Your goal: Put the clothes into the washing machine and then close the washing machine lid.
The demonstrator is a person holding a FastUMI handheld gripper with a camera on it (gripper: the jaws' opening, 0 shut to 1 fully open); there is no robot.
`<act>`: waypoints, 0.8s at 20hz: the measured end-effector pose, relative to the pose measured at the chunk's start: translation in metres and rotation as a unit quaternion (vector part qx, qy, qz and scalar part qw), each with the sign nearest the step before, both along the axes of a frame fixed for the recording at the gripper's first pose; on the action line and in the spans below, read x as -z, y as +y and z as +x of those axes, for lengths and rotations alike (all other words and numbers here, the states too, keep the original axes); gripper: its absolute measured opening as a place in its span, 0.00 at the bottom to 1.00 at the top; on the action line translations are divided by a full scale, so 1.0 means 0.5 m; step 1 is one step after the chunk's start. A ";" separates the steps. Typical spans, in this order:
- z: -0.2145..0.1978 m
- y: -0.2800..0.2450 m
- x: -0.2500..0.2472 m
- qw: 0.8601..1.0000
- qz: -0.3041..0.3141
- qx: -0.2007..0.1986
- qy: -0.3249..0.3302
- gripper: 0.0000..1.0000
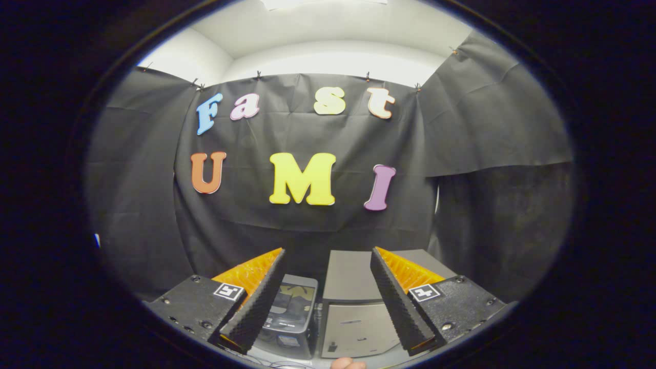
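Washing machine (291, 312) low ahead, between my claw's fingers.
My claw (328, 300) is spread apart, gripping nothing; the small machine sits beyond the left finger (256, 302), touching a grey box (359, 307) beside the right finger (400, 302).

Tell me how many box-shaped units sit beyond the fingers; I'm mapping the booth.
2: a dark unit between the open gripper's fingers, and a grey cabinet beside it. Others may be hidden.

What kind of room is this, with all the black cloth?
Probably a small recording booth: black cloth wall, white ceiling, and two grey box-like appliances below. The gripper hangs open above them, holding nothing.
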State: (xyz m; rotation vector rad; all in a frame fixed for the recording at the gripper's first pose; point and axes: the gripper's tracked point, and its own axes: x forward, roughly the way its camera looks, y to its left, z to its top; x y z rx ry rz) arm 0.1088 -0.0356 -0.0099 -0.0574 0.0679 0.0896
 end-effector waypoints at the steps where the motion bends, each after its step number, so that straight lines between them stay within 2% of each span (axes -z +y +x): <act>1: -0.016 -0.013 -0.004 1.000 -0.001 -0.004 -0.002 1.00; 8: -0.084 -0.088 0.014 0.999 0.010 -0.029 0.011 1.00; 16: -0.109 -0.107 -0.013 0.999 0.025 -0.046 0.004 1.00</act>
